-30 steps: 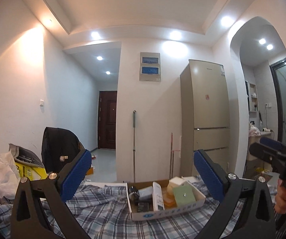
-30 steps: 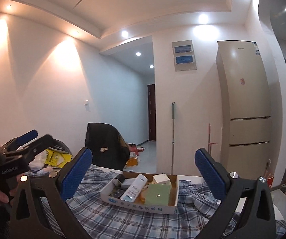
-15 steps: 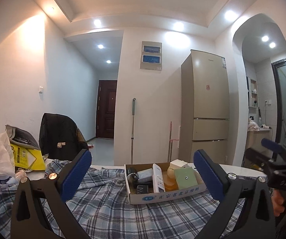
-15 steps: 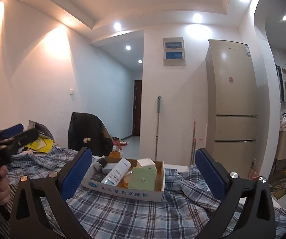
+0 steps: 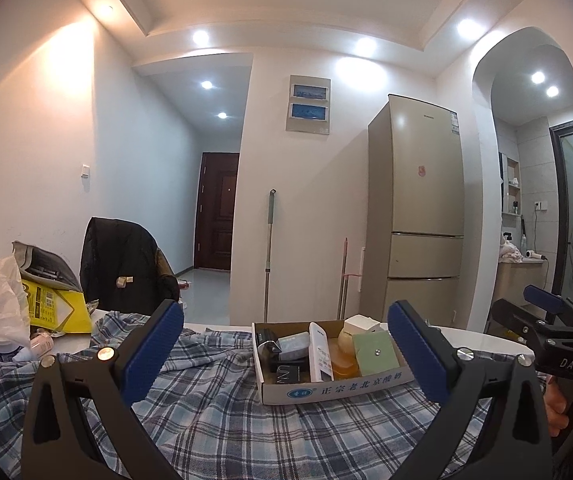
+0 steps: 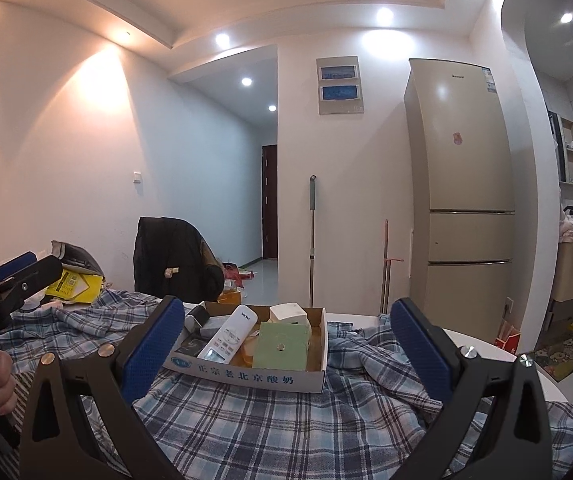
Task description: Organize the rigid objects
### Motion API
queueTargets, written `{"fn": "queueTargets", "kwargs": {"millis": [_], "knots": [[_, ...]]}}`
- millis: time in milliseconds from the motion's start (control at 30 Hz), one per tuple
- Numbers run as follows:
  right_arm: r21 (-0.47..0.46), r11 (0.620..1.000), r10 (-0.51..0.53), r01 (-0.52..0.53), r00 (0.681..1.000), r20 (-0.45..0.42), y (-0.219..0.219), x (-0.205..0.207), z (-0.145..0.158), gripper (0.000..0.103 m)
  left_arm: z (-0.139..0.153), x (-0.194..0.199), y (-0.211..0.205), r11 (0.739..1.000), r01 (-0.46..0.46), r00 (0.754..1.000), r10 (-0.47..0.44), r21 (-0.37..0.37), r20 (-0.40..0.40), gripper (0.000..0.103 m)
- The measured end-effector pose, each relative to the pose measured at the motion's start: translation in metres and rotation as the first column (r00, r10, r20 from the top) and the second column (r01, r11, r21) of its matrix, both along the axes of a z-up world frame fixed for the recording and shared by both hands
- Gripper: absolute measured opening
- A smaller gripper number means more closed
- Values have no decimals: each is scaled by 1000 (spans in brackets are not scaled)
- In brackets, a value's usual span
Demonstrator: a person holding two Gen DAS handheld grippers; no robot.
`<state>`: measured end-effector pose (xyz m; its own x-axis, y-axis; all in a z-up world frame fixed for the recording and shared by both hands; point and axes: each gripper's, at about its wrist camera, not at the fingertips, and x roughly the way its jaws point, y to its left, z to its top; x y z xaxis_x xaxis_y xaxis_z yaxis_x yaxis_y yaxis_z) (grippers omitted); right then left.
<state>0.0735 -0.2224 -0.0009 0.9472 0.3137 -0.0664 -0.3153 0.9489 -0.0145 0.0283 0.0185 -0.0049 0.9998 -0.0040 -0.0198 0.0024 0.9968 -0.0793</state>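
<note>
Plaid cloth (image 5: 222, 412) covers the table, and our cardboard box (image 5: 326, 390) sits on it straight ahead. We hold the left gripper (image 5: 284, 354) above the cloth with its blue pads spread wide, nothing between them. The right gripper (image 6: 286, 350) hangs beside it, just as wide and just as empty, short of the box. Packed in the box we see a white remote (image 6: 228, 336), a green block (image 6: 282, 346), a white cube (image 6: 288, 313), an orange piece (image 5: 344, 362) and dark items (image 5: 282, 368). A fridge (image 6: 460, 184) stands behind, a draped chair (image 5: 126, 272) off left.
</note>
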Motion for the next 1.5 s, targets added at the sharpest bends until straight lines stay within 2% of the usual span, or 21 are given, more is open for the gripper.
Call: {"fn": "queueTargets", "kwargs": {"millis": [200, 600, 800, 1500], "knots": [[4, 1000, -8, 8, 1000, 13, -1, -2, 0, 103, 0, -2, -3, 1000, 3, 1000, -3, 5, 5, 103], [9, 1000, -11, 10, 1000, 23, -2, -3, 0, 103, 0, -12, -19, 996, 34, 998, -38, 86, 47, 103], [9, 1000, -10, 10, 1000, 20, -2, -3, 0, 103, 0, -9, -14, 997, 35, 999, -37, 65, 32, 103], [12, 1000, -15, 14, 1000, 20, -3, -4, 0, 103, 1, -9, -13, 997, 35, 999, -37, 70, 31, 103]]}}
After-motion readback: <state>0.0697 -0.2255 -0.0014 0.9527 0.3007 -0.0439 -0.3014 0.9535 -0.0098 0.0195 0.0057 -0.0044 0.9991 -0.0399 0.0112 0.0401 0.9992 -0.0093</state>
